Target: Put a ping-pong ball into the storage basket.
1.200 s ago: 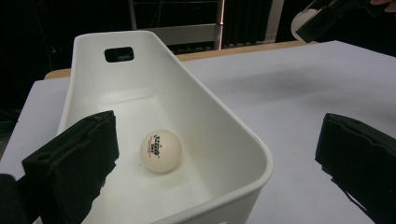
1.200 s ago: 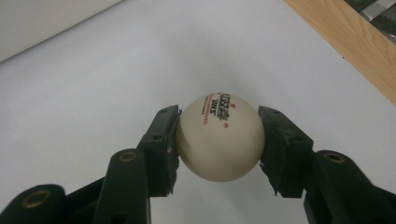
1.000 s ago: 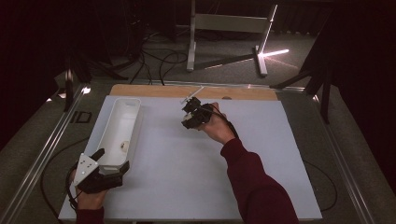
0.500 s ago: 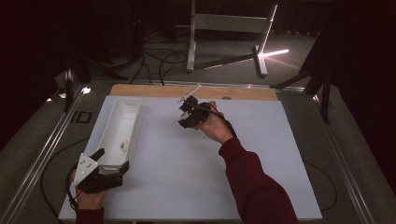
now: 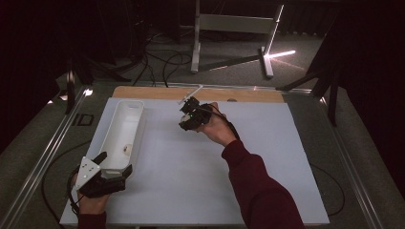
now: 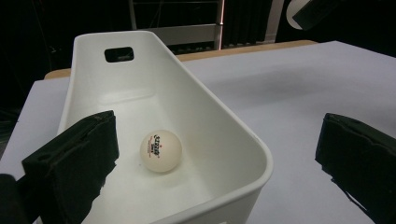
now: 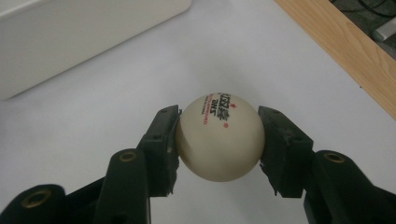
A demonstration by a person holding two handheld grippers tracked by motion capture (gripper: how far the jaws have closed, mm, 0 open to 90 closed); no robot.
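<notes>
A large white rectangular sheet-covered table top (image 5: 200,181) is seen, with a light wooden strip (image 5: 157,93) along its far edge. On its left part a long white plastic bin with rounded corners (image 5: 136,114) is laid, long axis running from the near side toward the far side, open side up; a handle slot is cut in its far end wall. The near end of the bin is straddled by the left gripper (image 5: 114,168), held in a hand at the near left corner: one pad is placed inside the bin, the other outside over the sheet, jaws wide apart and pressed on nothing visible. In the left gripper view a white table-tennis ball with red print (image 6: 160,150) is seen resting on the bin floor near that end, just beside the inner pad (image 6: 79,154); contact cannot be told.

The right gripper (image 5: 184,121) is held above the sheet near the far middle, well apart from the bin, pointed toward the bin side. A second white table-tennis ball with red and black print (image 7: 219,136) is clamped between its pads at both sides, print turned upward; a ball has no long axis.

Against the earlier frames, the right gripper is found shifted slightly toward the bin; the left gripper and bin are unchanged.
</notes>
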